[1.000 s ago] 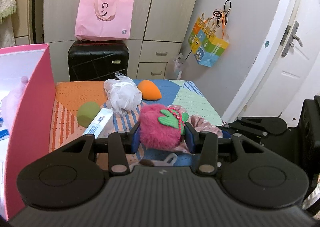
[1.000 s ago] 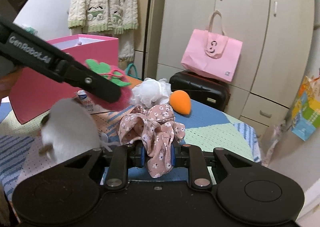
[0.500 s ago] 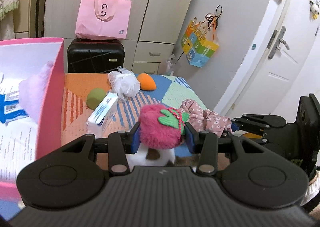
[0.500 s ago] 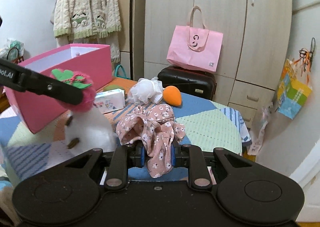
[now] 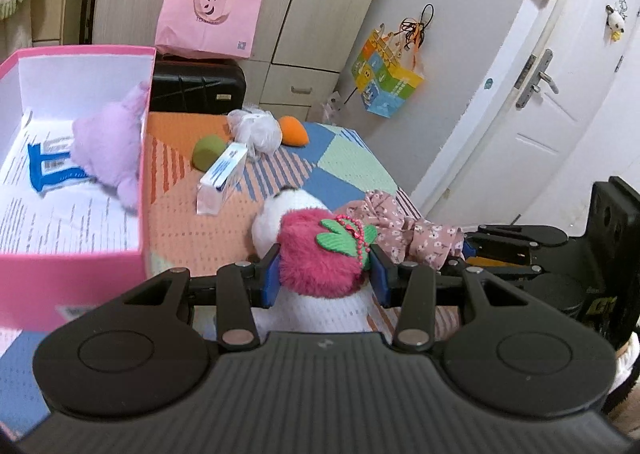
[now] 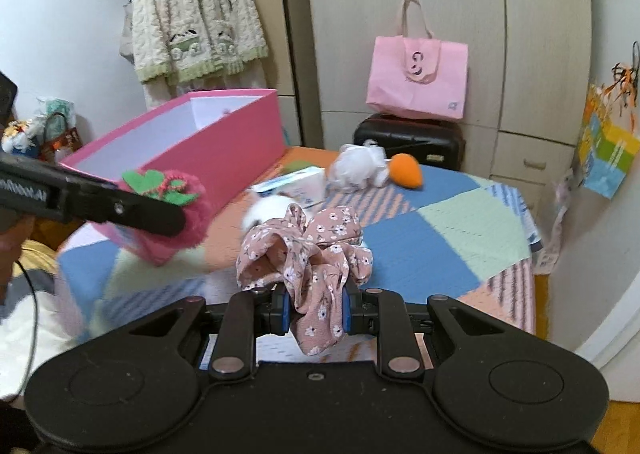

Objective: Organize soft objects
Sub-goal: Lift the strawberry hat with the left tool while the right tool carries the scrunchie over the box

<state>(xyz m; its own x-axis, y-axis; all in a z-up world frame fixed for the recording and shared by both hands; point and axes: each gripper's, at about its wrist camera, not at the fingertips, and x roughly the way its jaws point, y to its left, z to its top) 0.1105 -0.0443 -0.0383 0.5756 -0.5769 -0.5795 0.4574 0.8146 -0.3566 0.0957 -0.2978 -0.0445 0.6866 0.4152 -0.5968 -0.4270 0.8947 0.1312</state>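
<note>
The left gripper [image 5: 324,274] clamps a fluffy strawberry plush [image 5: 320,254], light and squashy; the right gripper [image 6: 314,310] pinches a limp floral scrunchie [image 6: 308,254] by its folds. Beyond, probably, a white plush [image 5: 280,210] lies mid-table beside the pink box [image 5: 80,274].

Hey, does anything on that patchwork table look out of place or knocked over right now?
One thing: the white and blue carton sits tipped, one end propped on the white mesh pouf rather than flat on the patchwork cloth. Nothing looks spilled or damaged.
</note>
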